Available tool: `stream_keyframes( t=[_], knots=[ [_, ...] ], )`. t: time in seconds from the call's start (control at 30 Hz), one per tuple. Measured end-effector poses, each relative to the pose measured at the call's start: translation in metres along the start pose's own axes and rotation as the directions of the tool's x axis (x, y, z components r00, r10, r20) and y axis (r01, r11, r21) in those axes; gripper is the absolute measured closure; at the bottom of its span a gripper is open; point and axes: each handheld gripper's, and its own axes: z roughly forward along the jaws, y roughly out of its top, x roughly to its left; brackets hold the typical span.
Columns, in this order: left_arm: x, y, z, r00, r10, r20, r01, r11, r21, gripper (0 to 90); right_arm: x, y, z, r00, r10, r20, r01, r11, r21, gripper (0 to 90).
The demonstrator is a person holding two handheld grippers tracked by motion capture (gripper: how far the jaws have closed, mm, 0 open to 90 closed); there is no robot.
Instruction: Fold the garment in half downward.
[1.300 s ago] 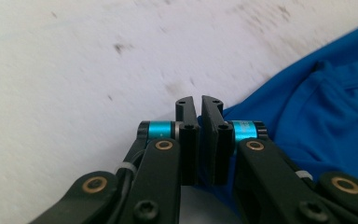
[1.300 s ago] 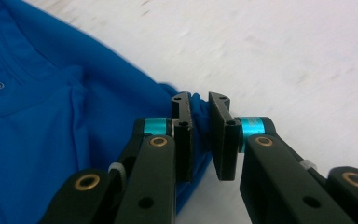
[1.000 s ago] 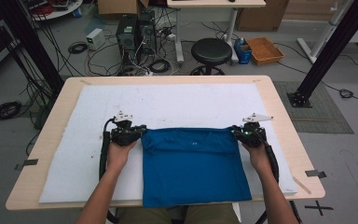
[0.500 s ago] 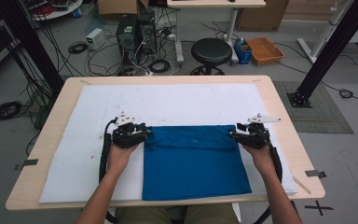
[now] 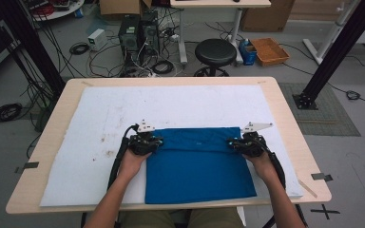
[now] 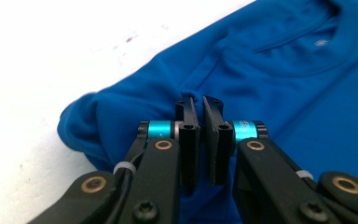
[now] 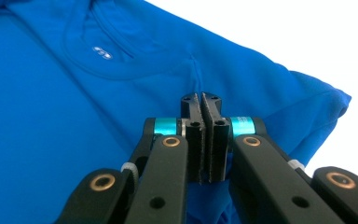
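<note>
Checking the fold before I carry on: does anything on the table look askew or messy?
Nothing serious. The blue shirt lies fairly square on the white mat, both grippers pinching its far corners. The fabric bunches beside the left gripper, and brown stains mark the mat.

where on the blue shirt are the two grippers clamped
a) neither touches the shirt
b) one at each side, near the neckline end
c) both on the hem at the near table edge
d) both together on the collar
b: in the high view the left gripper and right gripper sit at opposite sides of the blue shirt, near its far end, and each gripper view shows shut jaws pinching a tuck of fabric beside the neckline.
</note>
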Motion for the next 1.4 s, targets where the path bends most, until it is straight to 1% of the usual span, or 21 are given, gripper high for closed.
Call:
stream_keyframes(
  t=[0.07, 0.13, 0.2, 0.33, 0.4, 0.47, 0.57, 0.63, 0.67, 0.7, 0.73, 0.83, 0.9, 0.93, 1.0, 1.1, 1.13, 1.17, 1.23, 1.3, 1.4],
  knots=[
    [-0.002, -0.002, -0.007, 0.9999, 0.001, 0.012, -0.001, 0.9987, -0.05, 85.0, 0.0, -0.001, -0.004, 1.0, 0.005, -0.003, -0.005, 1.0, -0.023, 88.7],
    [-0.002, -0.004, -0.012, 0.9998, -0.021, -0.004, 0.02, 0.9963, -0.083, 82.9, -0.001, -0.002, -0.007, 0.9999, 0.003, -0.01, -0.003, 0.999, -0.039, 88.6],
    [-0.001, -0.004, -0.017, 0.9991, -0.033, -0.025, 0.03, 0.9938, -0.107, 72.5, -0.001, -0.003, -0.007, 0.9999, 0.006, -0.008, -0.006, 0.999, -0.037, 88.6],
    [-0.005, 0.0, -0.021, 0.9997, 0.003, -0.022, -0.007, 0.9862, -0.166, 64.9, 0.0, -0.003, -0.005, 1.0, -0.001, -0.003, 0.001, 1.0, -0.031, 88.6],
    [-0.005, 0.005, -0.016, 0.9998, 0.011, -0.019, -0.014, 0.991, -0.133, 64.9, 0.001, -0.003, -0.004, 1.0, 0.003, -0.001, -0.003, 1.0, -0.029, 88.6],
    [-0.004, 0.008, -0.007, 0.9997, -0.004, -0.025, 0.002, 0.9975, -0.071, 65.0, 0.0, -0.003, -0.004, 1.0, 0.006, -0.001, -0.006, 1.0, -0.031, 88.6],
    [-0.001, 0.007, 0.005, 0.999, -0.035, -0.027, 0.036, 0.9992, 0.016, 69.9, 0.0, -0.003, -0.004, 1.0, 0.008, -0.003, -0.008, 0.999, -0.033, 88.6],
    [-0.001, 0.006, 0.006, 0.9991, -0.038, -0.019, 0.038, 0.9989, 0.025, 84.4, 0.0, -0.003, -0.005, 1.0, 0.008, -0.003, -0.008, 0.999, -0.033, 88.6],
    [-0.001, 0.005, 0.005, 0.9988, -0.048, -0.005, 0.048, 0.9988, 0.009, 87.5, 0.0, -0.003, -0.005, 0.9999, 0.007, -0.007, -0.008, 0.999, -0.036, 88.6],
    [-0.001, 0.005, 0.005, 0.9988, -0.048, -0.005, 0.048, 0.9988, 0.009, 88.8, 0.0, -0.004, -0.005, 1.0, 0.005, -0.007, -0.005, 0.999, -0.038, 88.6],
    [-0.002, 0.004, 0.0, 0.9981, -0.056, 0.024, 0.057, 0.998, -0.027, 89.4, 0.0, -0.004, -0.006, 0.9999, 0.014, -0.01, -0.014, 0.999, -0.04, 88.6],
    [-0.003, 0.001, -0.011, 0.9968, -0.045, 0.066, 0.051, 0.9953, -0.083, 89.4, 0.001, -0.005, -0.01, 0.9996, 0.009, -0.026, -0.01, 0.998, -0.061, 88.6],
    [-0.002, -0.001, -0.017, 0.9991, -0.031, 0.031, 0.034, 0.9938, -0.106, 89.4, 0.001, -0.006, -0.013, 0.9992, 0.006, -0.039, -0.009, 0.997, -0.079, 88.6],
    [-0.001, -0.002, -0.019, 0.9993, -0.036, -0.01, 0.034, 0.9921, -0.121, 89.1, 0.001, -0.006, -0.014, 0.9993, 0.009, -0.037, -0.011, 0.997, -0.078, 88.6],
    [0.003, -0.001, -0.02, 0.9971, -0.069, -0.034, 0.063, 0.9887, -0.136, 75.2, 0.001, -0.006, -0.014, 0.9994, 0.014, -0.032, -0.016, 0.997, -0.077, 88.6],
    [0.0, 0.002, -0.014, 0.998, -0.034, -0.052, 0.031, 0.9968, -0.074, 70.8, 0.002, -0.007, -0.011, 0.9994, 0.012, -0.031, -0.014, 0.997, -0.069, 88.5],
    [0.0, 0.002, -0.014, 0.998, -0.034, -0.052, 0.031, 0.9968, -0.074, 70.2, 0.001, -0.007, -0.01, 0.9995, 0.007, -0.032, -0.009, 0.998, -0.068, 88.5],
    [-0.002, 0.003, -0.007, 0.9966, -0.008, -0.082, 0.008, 1.0, -0.006, 69.7, 0.001, -0.007, -0.01, 0.9995, 0.007, -0.032, -0.009, 0.998, -0.067, 88.5],
    [-0.003, 0.003, -0.002, 0.9921, -0.006, -0.125, 0.011, 0.999, 0.042, 69.9, 0.001, -0.007, -0.01, 0.9994, 0.013, -0.033, -0.015, 0.998, -0.068, 88.5],
    [-0.004, 0.003, 0.0, 0.9901, -0.005, -0.14, 0.013, 0.9983, 0.057, 71.7, 0.001, -0.007, -0.01, 0.9993, 0.013, -0.035, -0.015, 0.997, -0.071, 88.5],
    [-0.005, 0.003, -0.002, 0.9901, 0.008, -0.14, 0.0, 0.9983, 0.058, 83.9, 0.001, -0.007, -0.01, 0.9993, 0.011, -0.037, -0.014, 0.997, -0.07, 88.4]
  ],
)
